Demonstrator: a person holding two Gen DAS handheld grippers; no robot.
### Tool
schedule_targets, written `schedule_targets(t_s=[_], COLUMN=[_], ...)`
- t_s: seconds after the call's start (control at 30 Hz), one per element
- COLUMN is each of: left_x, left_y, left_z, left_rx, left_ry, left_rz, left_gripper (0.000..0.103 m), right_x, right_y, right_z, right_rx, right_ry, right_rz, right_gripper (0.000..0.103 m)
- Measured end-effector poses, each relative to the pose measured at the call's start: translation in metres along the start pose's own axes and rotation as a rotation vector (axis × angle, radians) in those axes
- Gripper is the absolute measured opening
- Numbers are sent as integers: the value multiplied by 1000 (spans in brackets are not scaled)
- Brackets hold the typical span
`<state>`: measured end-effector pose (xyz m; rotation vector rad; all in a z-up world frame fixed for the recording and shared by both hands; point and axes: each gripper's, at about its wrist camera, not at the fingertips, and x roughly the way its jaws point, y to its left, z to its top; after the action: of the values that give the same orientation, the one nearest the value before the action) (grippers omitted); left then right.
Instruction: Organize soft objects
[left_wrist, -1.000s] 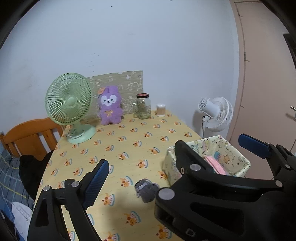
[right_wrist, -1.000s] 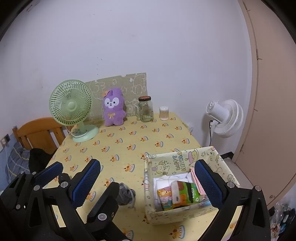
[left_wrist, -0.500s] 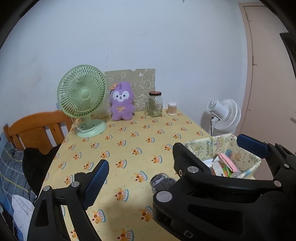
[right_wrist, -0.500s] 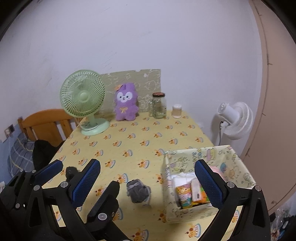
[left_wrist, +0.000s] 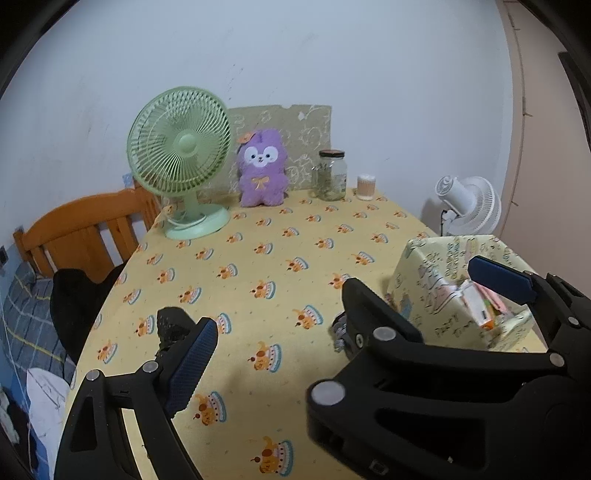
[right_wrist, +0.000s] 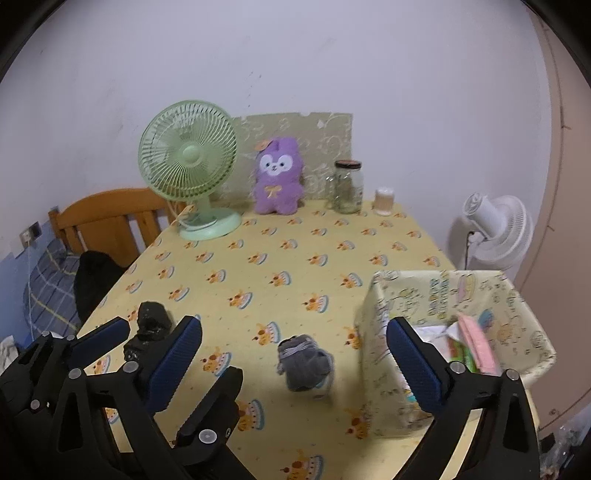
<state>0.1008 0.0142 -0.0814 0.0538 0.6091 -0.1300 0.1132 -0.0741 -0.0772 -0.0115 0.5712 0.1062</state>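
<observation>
A rolled grey sock bundle with a striped cuff (right_wrist: 304, 363) lies on the yellow cake-print tablecloth (right_wrist: 280, 258) near the front edge of the table, just beside the left wall of the pale yellow cartoon-print fabric storage box (right_wrist: 439, 295) that stands at the front right corner. A second soft thing, a crumpled black sock bundle (right_wrist: 149, 325), lies near the front left edge, well apart from the grey one.

Both bundles look light, limp and compressible, not fragile and not slippery; a pinch across the thick middle of the roll, rather than on a loose cuff, should keep either from unrolling or sagging out of the grip.

The right gripper (right_wrist: 295, 365) has its jaws spread wide and holds nothing. In its own view the grey bundle sits between the two blue pads, a little forward of them and not touching either. The left gripper (left_wrist: 340, 325) is also wide open and empty; the black bundle (left_wrist: 171, 326) lies right at its left pad, partly hidden behind it, so contact cannot be judged. The grey bundle is mostly hidden in that view behind the right gripper's arm.

The box already holds folded cloth and a pink item (right_wrist: 476, 343). The likely step in hand is closing on a sock bundle to carry it into the box.
</observation>
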Motion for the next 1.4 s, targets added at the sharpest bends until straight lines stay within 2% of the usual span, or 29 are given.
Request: schedule_targets(t_s=[0.57, 0.93, 1.4], left_x=[53, 89, 121], left_y=[21, 23, 29], left_z=[-23, -34, -37], left_rx=[-57, -64, -76], left_ry=[135, 219, 279], left_rz=[17, 19, 28], left_gripper=[91, 91, 91], right_x=[63, 102, 132], right_y=[10, 5, 5], right_z=[-24, -39, -42], right_rx=[12, 42, 22], right_ry=[167, 267, 299], right_rz=[40, -2, -77], right_gripper=[81, 80, 79])
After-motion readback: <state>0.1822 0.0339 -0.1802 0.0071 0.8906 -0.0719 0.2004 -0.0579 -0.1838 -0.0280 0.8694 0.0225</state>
